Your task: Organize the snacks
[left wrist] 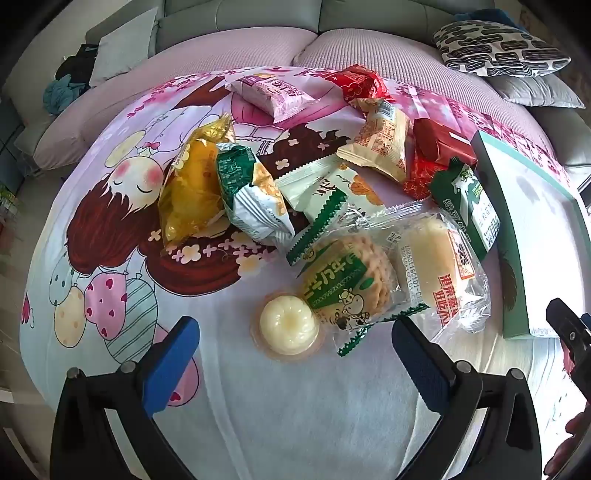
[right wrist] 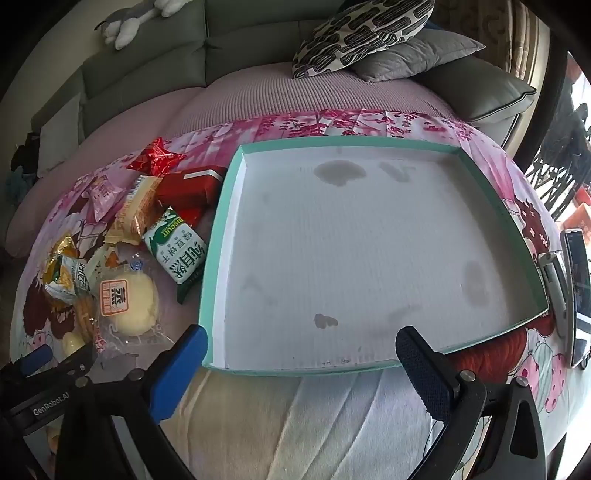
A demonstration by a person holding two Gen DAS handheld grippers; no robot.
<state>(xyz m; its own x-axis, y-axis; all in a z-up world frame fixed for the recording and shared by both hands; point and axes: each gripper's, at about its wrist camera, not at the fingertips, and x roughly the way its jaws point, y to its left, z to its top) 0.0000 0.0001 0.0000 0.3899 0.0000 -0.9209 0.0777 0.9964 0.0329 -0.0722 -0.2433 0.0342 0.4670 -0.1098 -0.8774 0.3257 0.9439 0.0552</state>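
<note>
Sitting empty, the tray [right wrist: 221, 236] adjoins the snacks [left wrist: 332, 206]; left gripper [left wrist: 295, 373] and right gripper [right wrist: 301, 373] gape wide, holding nothing.

Cover: printed cartoon cloth [left wrist: 110, 229] over the tabletop, matt, soft, lightly creased.
Tray: shallow teal-rimmed cardboard tray [right wrist: 221, 229], matt; white inner floor ribbed like corrugated board, with dull grey stains.
Wrappers: yellow glossy plastic snack bag [left wrist: 192, 192], crinkled; red shiny foil packets [left wrist: 360, 83]; clear film bag around a pale bun [left wrist: 439, 258], glossy with glare.
Cup: small clear plastic jelly cup [left wrist: 288, 328], smooth, glossy.
Fingers: blue pads [left wrist: 173, 365] on the left gripper's fingers, matt, finely textured; black frames behind look like smooth hard plastic, with metal rivets.
Sofa: pink ribbed seat cover [right wrist: 258, 99], rough knit-like weave; grey upholstery smooth.
Pillow: black-and-white patterned cloth cushion [right wrist: 362, 33], matt.
</note>
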